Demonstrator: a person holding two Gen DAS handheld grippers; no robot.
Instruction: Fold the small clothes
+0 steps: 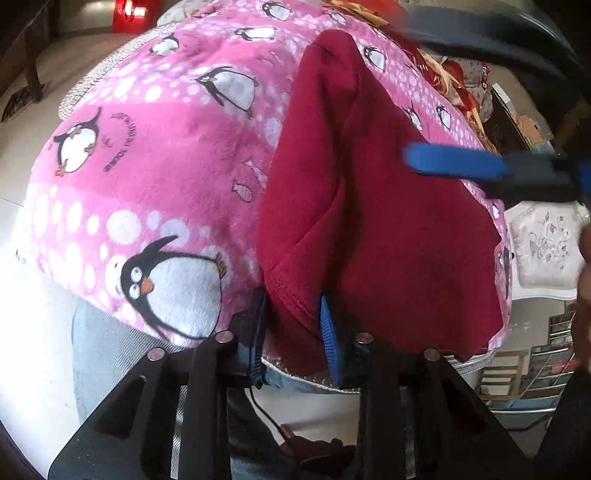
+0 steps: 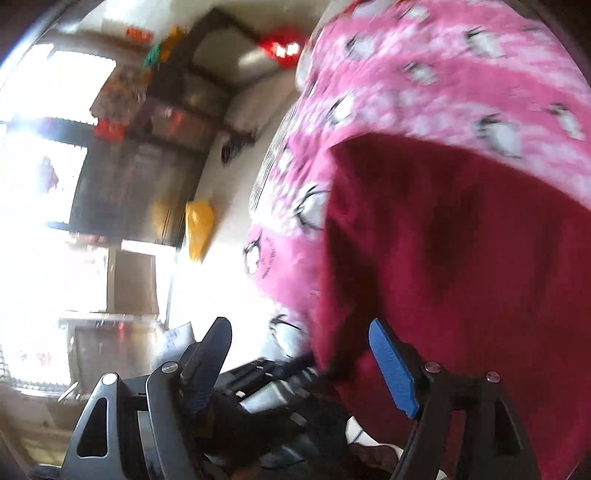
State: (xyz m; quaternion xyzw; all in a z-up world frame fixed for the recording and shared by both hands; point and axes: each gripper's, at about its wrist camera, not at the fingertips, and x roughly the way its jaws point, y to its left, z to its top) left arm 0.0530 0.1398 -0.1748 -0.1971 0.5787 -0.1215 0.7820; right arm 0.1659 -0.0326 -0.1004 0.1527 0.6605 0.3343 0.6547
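Left gripper (image 1: 293, 325) jaws pinch red garment (image 1: 369, 206) hem at blanket's (image 1: 155, 177) near edge; right gripper (image 2: 303, 365) jaws gape empty alongside.

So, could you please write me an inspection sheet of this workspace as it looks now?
Surface: pink penguin blanket spread over the work surface, its edge hanging over the near side.
Job's things: dark red garment lying on the blanket, partly folded, near hem lifted.
Clutter: patterned fabrics heaped at the far edge.
Grippers: left gripper shut on the garment's near hem; right gripper open, holding nothing, beside the garment.
Cables: thin dark cable below the left gripper.
Surroundings: pale tiled floor, red object on it, yellow bag, dark furniture; the right wrist view is blurred.
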